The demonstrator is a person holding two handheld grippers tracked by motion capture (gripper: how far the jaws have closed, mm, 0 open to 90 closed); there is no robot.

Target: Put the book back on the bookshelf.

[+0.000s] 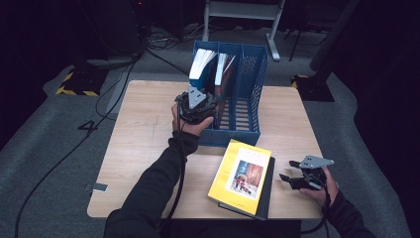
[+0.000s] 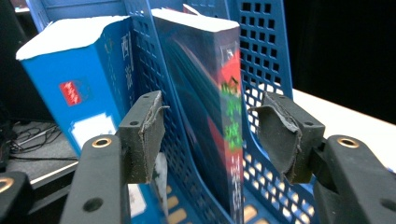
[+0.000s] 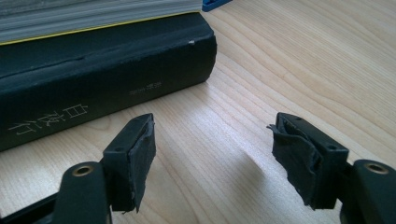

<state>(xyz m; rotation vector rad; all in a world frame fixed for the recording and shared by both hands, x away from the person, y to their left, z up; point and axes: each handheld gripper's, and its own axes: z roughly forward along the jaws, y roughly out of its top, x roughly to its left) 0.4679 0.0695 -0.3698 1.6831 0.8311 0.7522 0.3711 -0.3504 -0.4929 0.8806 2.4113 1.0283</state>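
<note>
Books stand upright in the blue file rack [image 1: 247, 84] at the far side of the tabletop [image 1: 143, 129]: a dark book with red and green lettering on its spine [image 2: 210, 107] in the middle compartment, and a blue book [image 2: 79, 88] in the compartment to its left, past the perforated divider. In the left gripper view the dark book's spine rises between the two fingers [image 2: 144, 135], with a clear gap on each side, so the pads do not press on it. The left gripper [image 1: 197, 105] is held at the rack's front edge, spread and holding nothing.

Nearer the person, a yellow book [image 1: 242, 176] lies flat on top of a black book [image 3: 93, 79], both on the tabletop in front of the rack. The black book's spine, with pale lettering, faces the right gripper [image 1: 297, 178], which lies low just beside the stack at the tabletop's right edge. Its fingers [image 3: 133, 158] stand apart over bare wood, close to the black book but not touching it.
</note>
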